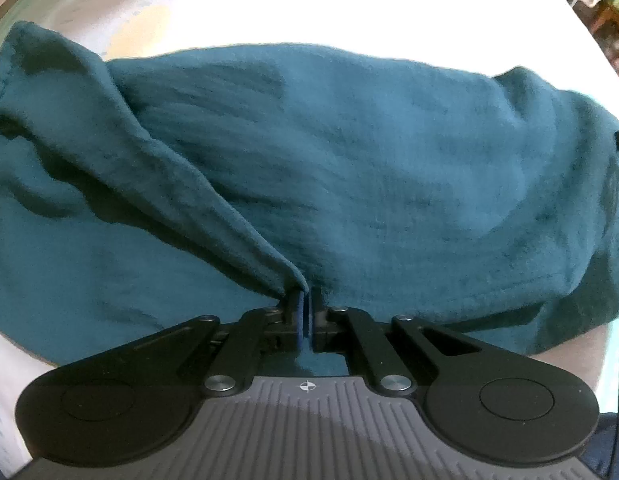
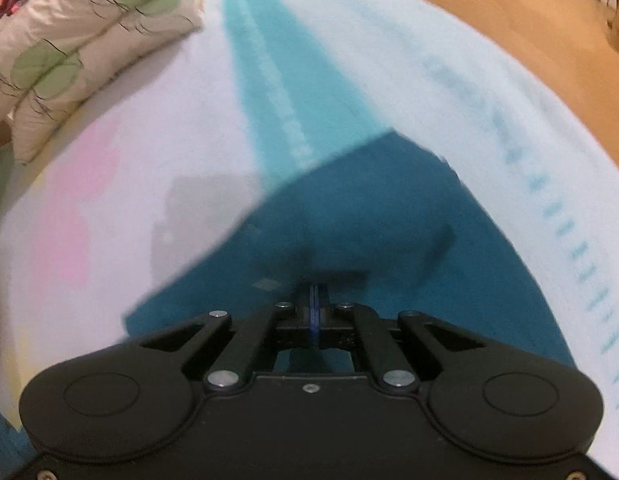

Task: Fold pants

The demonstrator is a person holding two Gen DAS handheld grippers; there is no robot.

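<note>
The dark teal pants (image 1: 349, 168) lie bunched across a white bed sheet (image 1: 269, 8). My left gripper (image 1: 305, 298) is shut on a raised fold of the pants, which runs up to the left from the fingertips. In the right wrist view, a flat corner of the pants (image 2: 349, 216) lies on the sheet. My right gripper (image 2: 317, 292) is shut, its tips at the cloth's near part; whether cloth is between the pads is hidden by blur.
The sheet has a turquoise stripe (image 2: 277, 80), a pink patch (image 2: 69, 220) and a printed border (image 2: 569, 220). A floral pillow (image 2: 77, 40) lies at the far left. Wooden floor (image 2: 529, 20) shows beyond the bed's right edge.
</note>
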